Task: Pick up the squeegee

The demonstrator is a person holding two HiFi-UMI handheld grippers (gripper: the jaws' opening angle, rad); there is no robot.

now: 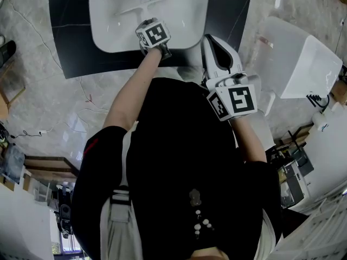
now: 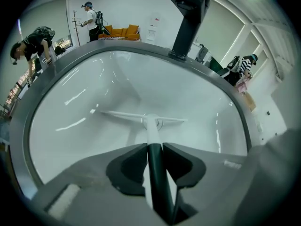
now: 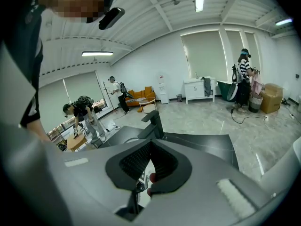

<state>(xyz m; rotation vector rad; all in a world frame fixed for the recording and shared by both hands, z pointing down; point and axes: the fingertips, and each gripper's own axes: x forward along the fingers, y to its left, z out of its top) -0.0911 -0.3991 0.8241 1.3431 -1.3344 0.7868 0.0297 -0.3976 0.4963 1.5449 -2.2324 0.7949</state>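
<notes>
A white squeegee (image 1: 143, 6) lies in the white sink basin (image 1: 108, 20), its T-shaped blade toward the faucet. In the left gripper view its handle (image 2: 152, 128) runs from the blade straight back to me, turning dark where it passes between the pads. My left gripper (image 2: 154, 150) points steeply down into the basin, and both pads press on that dark part. In the head view the left gripper (image 1: 149, 28) hangs over the basin's near edge. My right gripper (image 1: 211, 42) is held off to the right of the sink, shut with nothing in it (image 3: 150, 144).
A black faucet (image 2: 188, 22) stands at the far rim of the sink, which is set in a black countertop (image 1: 70, 31). A white box-shaped unit (image 1: 303, 64) stands on the right. Several people work in the room behind.
</notes>
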